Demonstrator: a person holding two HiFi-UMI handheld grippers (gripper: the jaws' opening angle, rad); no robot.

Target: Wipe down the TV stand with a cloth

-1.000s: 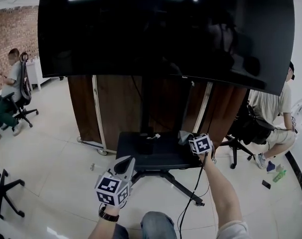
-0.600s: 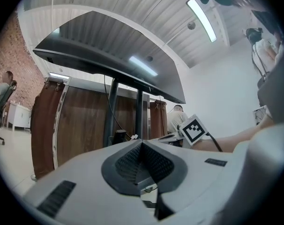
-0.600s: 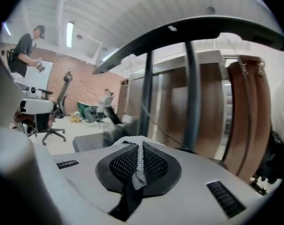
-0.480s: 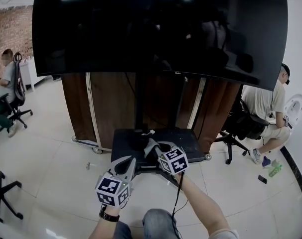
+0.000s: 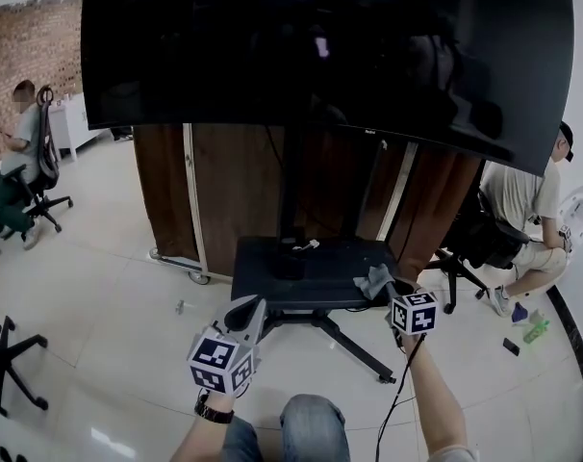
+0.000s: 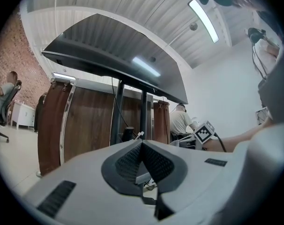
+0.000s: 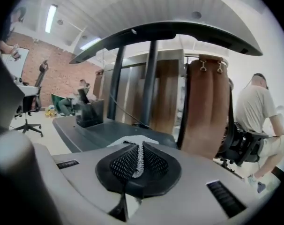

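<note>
The TV stand's black base shelf [image 5: 272, 279] lies under a big dark screen [image 5: 320, 56] on a black column [image 5: 291, 200]. A grey cloth [image 5: 373, 279] rests on the shelf's front right corner, and my right gripper [image 5: 395, 295] is shut on it. In the right gripper view the cloth [image 7: 132, 143] shows as a pale strip pinched between the pads [image 7: 125, 163], with the shelf [image 7: 81, 130] just ahead. My left gripper [image 5: 250, 312] hangs shut and empty in front of the stand, off the shelf. Its pads [image 6: 128, 161] meet with nothing between them.
Brown wood panels [image 5: 234, 200] stand behind the stand. Its legs [image 5: 354, 349] splay forward on the tile floor. A person sits on an office chair [image 5: 474, 248] at the right, and another sits far left [image 5: 27, 152]. A cable [image 5: 397, 393] trails from my right gripper. A small black box [image 7: 89, 114] sits on the shelf.
My right gripper, holding the cloth, swept left across the front of the shelf and is now back at its right front corner. The left gripper has barely moved.
</note>
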